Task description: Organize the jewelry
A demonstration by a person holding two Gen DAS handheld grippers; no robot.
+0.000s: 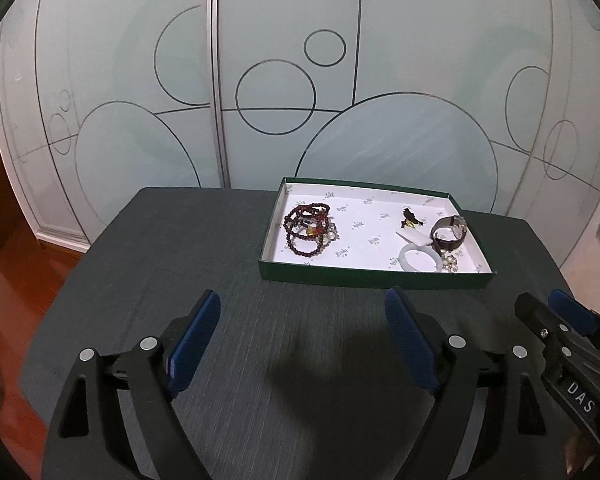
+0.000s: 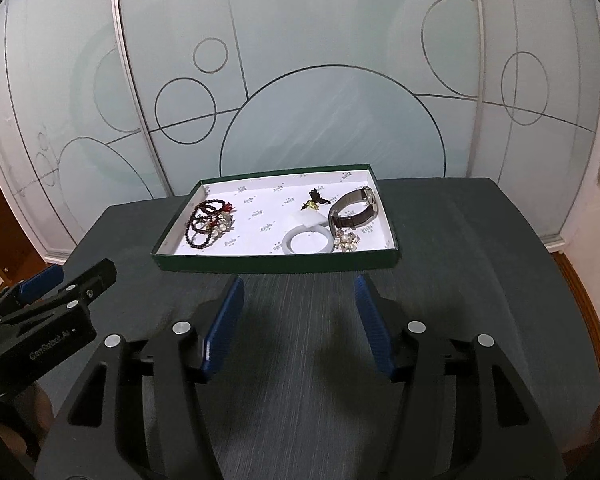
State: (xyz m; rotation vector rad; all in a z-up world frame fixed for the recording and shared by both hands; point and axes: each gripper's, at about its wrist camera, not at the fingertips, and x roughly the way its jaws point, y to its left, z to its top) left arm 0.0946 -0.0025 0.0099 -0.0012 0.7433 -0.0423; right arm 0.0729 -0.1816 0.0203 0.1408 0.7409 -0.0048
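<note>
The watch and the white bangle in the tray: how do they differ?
The watch has a dark brown strap and stands on edge; the white bangle is a plain pale ring lying flat. The watch sits farther back, the bangle near the tray's front wall. Both are closed loops in the tray's right half.

Shallow cardboard tray (image 2: 236, 263): dark green walls, white lining with small grey print. Inside it: dark red bead bracelets (image 1: 306, 226), pale white bangle (image 2: 307, 242), brown-strapped watch (image 2: 354, 211). Beneath it, charcoal grained desk (image 1: 160, 240). Behind it, pale teal glass doors (image 2: 332, 32) with dark circle outlines.
</note>
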